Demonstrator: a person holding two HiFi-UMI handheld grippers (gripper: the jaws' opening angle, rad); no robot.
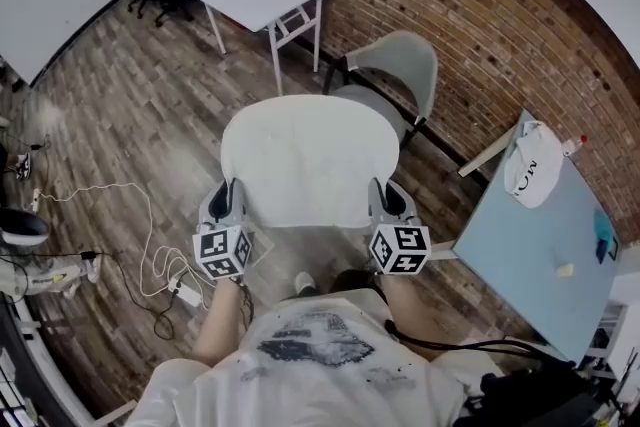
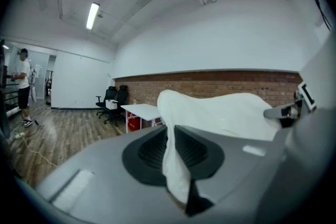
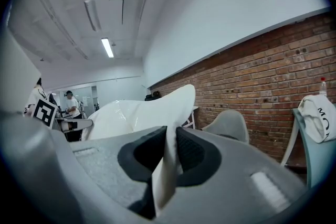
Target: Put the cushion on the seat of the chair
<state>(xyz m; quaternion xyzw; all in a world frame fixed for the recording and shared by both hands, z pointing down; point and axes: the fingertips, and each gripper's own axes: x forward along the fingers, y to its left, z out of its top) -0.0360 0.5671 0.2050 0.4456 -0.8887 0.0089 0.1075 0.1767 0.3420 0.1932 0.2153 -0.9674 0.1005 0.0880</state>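
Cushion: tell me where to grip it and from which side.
Pinch the cushion by its thin near edge at both corners, from the person's side. It is wide, flat and soft, so one pinch may let it sag; the left gripper and right gripper hold it there.

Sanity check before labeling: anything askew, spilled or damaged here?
Nothing stands out. The cushion is held flat between the left gripper and right gripper, each pinching one edge; the chair stands upright beyond it.
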